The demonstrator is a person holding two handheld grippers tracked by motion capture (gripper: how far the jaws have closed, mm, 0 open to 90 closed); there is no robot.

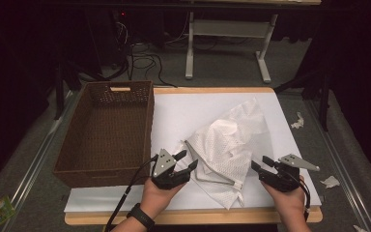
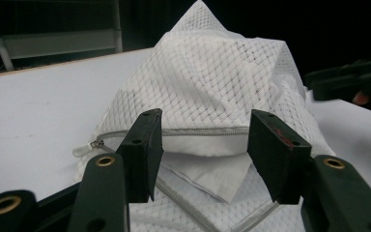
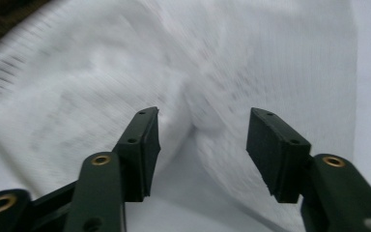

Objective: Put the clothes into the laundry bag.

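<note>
Two grippers face a white mesh bag (image 1: 227,145) on the surface: left gripper (image 1: 182,162) jaws stand apart around its zipper edge, right gripper (image 1: 261,164) jaws open just beside it, gripping nothing.

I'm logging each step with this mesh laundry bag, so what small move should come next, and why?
Probably ease the left gripper forward and close on the zipper edge of the mesh bag. Its jaws stand open right in front of that edge, and the right gripper is open too, so nothing holds the bag.
</note>
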